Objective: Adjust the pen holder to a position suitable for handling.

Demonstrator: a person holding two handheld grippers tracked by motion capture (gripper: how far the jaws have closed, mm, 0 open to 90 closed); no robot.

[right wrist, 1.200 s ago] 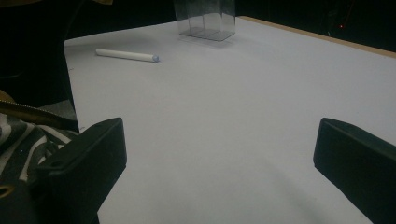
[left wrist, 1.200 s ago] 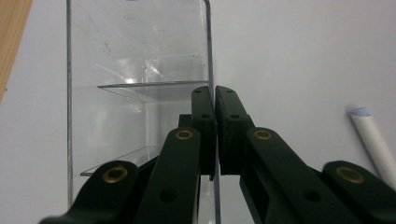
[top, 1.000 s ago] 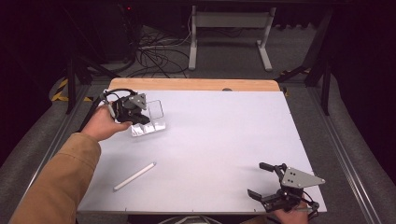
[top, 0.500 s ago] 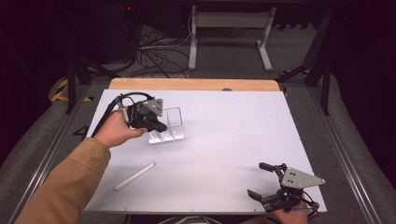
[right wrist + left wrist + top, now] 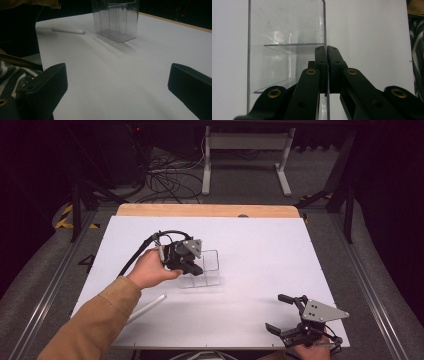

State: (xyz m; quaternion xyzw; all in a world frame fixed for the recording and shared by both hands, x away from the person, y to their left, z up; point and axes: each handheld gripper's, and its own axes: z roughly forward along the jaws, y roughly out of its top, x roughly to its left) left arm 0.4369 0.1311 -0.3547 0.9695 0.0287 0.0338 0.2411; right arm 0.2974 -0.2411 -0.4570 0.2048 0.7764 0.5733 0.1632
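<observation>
A white surface (image 5: 260, 255) takes up the middle of the high view, with a bare wooden strip along its far edge. On it, left of centre, stands a clear plastic organizer (image 5: 205, 268) with open compartments, upright, its base on the surface. The left tongs (image 5: 196, 268) are clenched on one of its thin side walls: in the left gripper view the two black jaws press together with the clear wall (image 5: 325, 30) pinched between them, and the inner dividers (image 5: 287, 47) show beside them. The left hand (image 5: 150, 269) holds these tongs, a tan sleeve (image 5: 95, 320) reaching in from the lower left. The right tongs (image 5: 286, 316) sit near the surface's near right corner, well apart from the organizer, jaws spread wide and holding nothing. A slim white pen (image 5: 146, 308) lies flat near the sleeve, between the organizer and the near edge.
</observation>
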